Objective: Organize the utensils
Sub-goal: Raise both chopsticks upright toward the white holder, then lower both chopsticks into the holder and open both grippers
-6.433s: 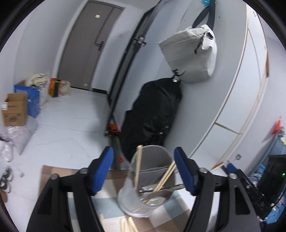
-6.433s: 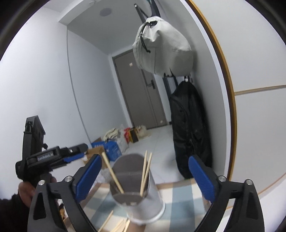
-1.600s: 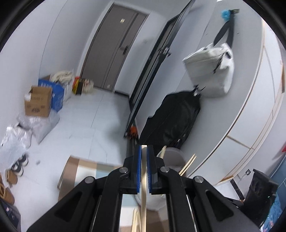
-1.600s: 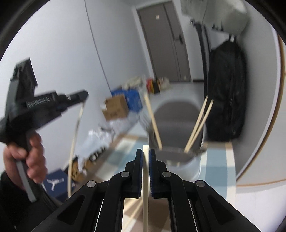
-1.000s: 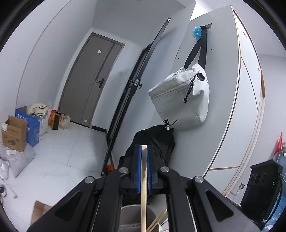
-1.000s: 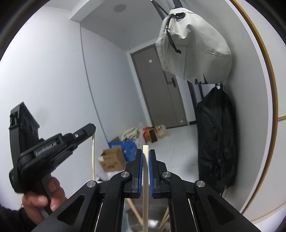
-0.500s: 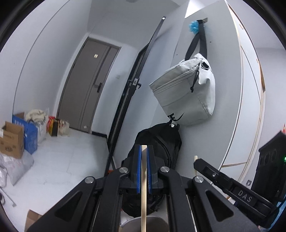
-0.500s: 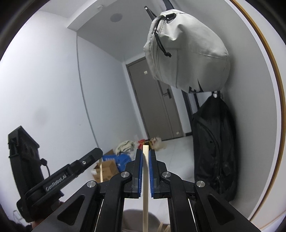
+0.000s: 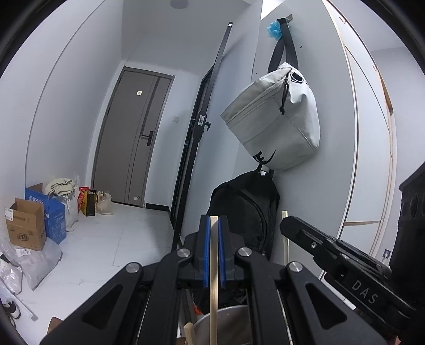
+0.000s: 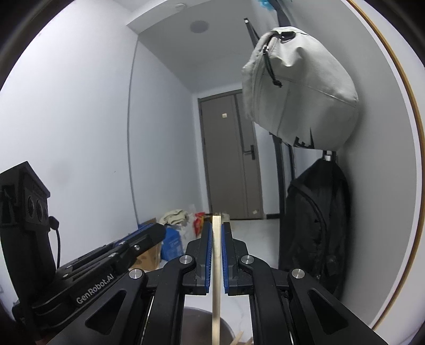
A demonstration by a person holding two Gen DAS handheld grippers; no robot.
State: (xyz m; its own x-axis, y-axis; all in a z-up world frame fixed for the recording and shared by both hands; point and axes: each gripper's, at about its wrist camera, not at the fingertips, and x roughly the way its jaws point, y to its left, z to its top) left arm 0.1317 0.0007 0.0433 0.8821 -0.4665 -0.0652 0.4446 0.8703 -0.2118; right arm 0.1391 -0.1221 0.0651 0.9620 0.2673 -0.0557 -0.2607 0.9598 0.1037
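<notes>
Pale grey walls (image 9: pixel 79 106) enclosed a narrow hallway that ended at a dark grey door (image 9: pixel 132 138) at centre left of the frame. The glossy white floor (image 9: pixel 111 238) carried cardboard boxes (image 9: pixel 25 225) at lower left. A light grey fabric bag (image 9: pixel 276 124) hung above a black backpack (image 9: pixel 244 212) on the right-hand wall. Round ceiling light (image 9: pixel 179 3) overhead.

Container (image 9: pixel 228 322) mostly hidden behind left tool (image 9: pixel 213 249), chopstick (image 10: pixel 215 278) lower end cut off

Home entryway — grey door (image 9: pixel 134 138), hung bags (image 9: pixel 276 124), cardboard boxes (image 9: pixel 25 225).
</notes>
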